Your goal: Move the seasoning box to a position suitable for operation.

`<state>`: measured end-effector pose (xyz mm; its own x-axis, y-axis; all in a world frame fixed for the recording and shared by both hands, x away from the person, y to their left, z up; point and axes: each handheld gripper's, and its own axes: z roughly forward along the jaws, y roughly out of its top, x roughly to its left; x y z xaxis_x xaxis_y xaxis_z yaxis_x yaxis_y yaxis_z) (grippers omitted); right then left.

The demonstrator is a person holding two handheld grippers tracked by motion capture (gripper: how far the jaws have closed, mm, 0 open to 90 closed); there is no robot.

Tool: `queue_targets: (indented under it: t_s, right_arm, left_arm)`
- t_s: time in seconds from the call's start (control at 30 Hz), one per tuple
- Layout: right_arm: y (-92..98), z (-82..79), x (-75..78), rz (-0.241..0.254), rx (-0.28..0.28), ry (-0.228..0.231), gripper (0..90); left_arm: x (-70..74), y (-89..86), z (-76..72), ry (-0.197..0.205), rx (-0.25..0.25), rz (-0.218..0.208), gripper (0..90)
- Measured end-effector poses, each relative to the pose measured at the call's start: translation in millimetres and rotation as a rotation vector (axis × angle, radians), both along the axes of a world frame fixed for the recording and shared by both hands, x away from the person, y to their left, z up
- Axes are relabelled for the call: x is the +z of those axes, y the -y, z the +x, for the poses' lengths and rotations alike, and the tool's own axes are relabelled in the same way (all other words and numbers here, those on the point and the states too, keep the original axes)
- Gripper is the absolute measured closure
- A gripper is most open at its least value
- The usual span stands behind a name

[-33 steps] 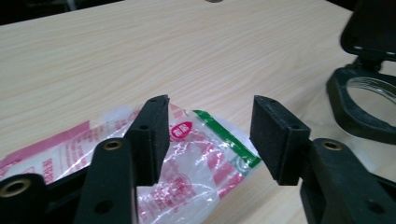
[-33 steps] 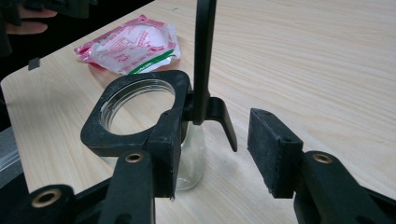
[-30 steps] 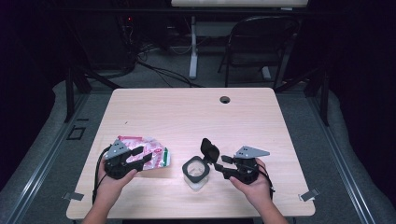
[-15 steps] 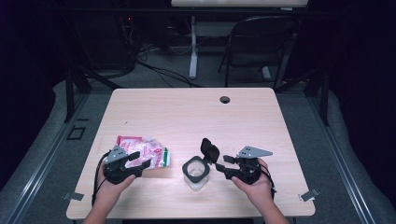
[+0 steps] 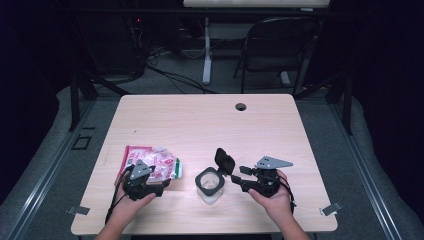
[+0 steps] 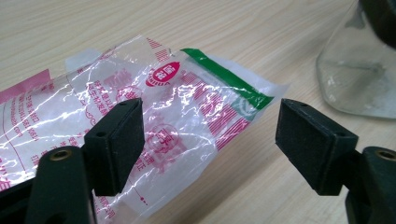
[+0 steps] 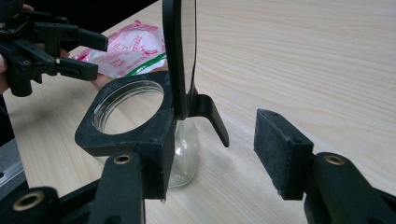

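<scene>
A pink, white and green plastic packet [image 5: 150,162] lies flat on the wooden table [image 5: 210,120]. My left gripper [image 5: 162,181] hovers low over the packet's green-edged end [image 6: 224,84]. Its jaws have just been opening and now stand wide, their pads [image 6: 116,135] clear of the film. A clear glass jar [image 5: 210,184] with a black collar [image 7: 126,112] stands mid-table, its hinged black lid [image 7: 180,56] upright. My right gripper [image 7: 215,154] is open beside the jar, having widened slightly. Its left pad sits by the collar, while the right pad [image 7: 282,154] is apart.
The table's near edge [image 5: 200,229] runs just below both hands. A round cable hole [image 5: 241,106] sits at the table's far side. A folding chair [image 5: 280,45] and cables stand on the floor beyond the table.
My left gripper has sunk toward the table and its jaws have spread, letting go of the packet. The right gripper and the jar have stayed where they were.
</scene>
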<state>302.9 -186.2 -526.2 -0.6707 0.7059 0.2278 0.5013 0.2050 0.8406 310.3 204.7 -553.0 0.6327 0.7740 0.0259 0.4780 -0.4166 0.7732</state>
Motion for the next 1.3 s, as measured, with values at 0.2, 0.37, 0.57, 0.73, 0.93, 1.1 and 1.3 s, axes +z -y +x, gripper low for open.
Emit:
queue_targets:
  t_s: [0.2,0.37,0.57,0.73,0.93,1.1,1.3]
  right_arm:
    - [-0.1,-0.2,0.0,-0.001,-0.001,0.000,48.9]
    - [-0.5,-0.4,-0.1,-0.005,-0.002,0.002,49.0]
    - [-0.7,-0.1,-0.8,-0.006,0.001,0.001,49.0]
    - [-0.8,-1.1,-0.1,-0.002,0.001,0.013,49.6]
    - [-1.4,-1.4,-0.3,0.000,0.001,0.017,49.7]
    - [-1.5,-1.6,-0.2,-0.001,0.006,0.020,49.8]
    - [-1.9,-1.9,-0.6,-0.003,0.005,0.022,49.8]
  left_arm:
    - [-4.5,3.8,0.5,0.005,-0.012,0.044,24.2]
    - [-9.3,5.0,3.0,0.004,-0.008,0.071,24.2]
    - [-13.2,6.9,3.4,0.024,0.004,0.137,26.1]
    - [-18.6,8.6,5.6,0.027,-0.010,0.154,28.6]
    - [-22.3,10.1,8.3,0.041,-0.001,0.174,31.1]
    - [-24.1,10.0,10.0,0.047,-0.004,0.194,32.1]
    - [-24.4,9.9,11.3,0.059,-0.010,0.206,44.0]
